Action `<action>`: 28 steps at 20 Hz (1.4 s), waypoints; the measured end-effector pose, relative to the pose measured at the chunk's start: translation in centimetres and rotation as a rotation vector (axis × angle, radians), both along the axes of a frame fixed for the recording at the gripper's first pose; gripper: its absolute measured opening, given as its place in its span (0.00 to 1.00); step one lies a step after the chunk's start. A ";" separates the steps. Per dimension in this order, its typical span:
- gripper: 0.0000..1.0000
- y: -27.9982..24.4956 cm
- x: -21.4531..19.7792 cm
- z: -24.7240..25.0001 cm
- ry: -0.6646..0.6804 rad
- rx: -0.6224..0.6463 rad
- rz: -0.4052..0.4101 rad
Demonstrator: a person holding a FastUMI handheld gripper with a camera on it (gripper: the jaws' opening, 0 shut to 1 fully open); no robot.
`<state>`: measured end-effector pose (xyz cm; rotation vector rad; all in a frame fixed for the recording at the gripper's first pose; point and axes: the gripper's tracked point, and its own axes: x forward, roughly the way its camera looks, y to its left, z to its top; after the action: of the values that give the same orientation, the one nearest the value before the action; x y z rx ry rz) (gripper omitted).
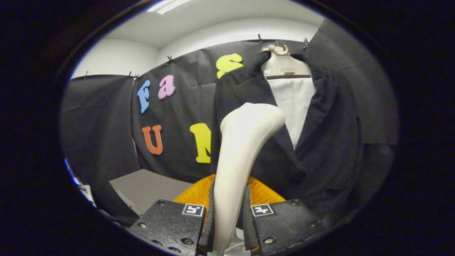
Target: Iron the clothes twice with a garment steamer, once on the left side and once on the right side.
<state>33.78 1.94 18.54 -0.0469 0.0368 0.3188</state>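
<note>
So the garment steamer point(245, 149) is sitting right between the two fingers of the gripper point(229, 220), both fingers pressed against its handle on either side, closed down to just the width of that handle. From the grip the steamer rises up and leans a bit to the right, its rounded head ending in front of the jacket point(320, 135).

Steamer itself is a smooth cream-white thing, narrow where it's held and flaring wider toward the top, glossy plastic look. Can't see any nozzle face from this side.

The jacket hangs just beyond the steamer, dark, open at the front with a white lining or shirt showing in the middle. It's on a pale hanger point(284, 65) hooked at the top of the booth's black cloth wall. The steamer head overlaps the jacket's left front panel, whether it actually touches the fabric I can't tell.

Below the steamer, right behind the fingers, there's an orange ribbed thing point(193, 193). Left of that sits a grey flat surface point(149, 188). White ceiling above the cloth
</note>
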 end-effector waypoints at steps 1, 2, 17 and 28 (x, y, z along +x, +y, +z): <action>0.35 0.0 -0.1 -0.6 0.010 0.002 -0.002; 0.35 0.0 -0.1 -1.2 0.020 0.006 -0.003; 0.35 -2.2 -0.2 -10.8 0.175 0.033 -0.073; 0.35 -4.1 -0.5 -16.3 0.273 0.042 -0.107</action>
<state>33.29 -2.12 2.21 0.0403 0.3025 0.2168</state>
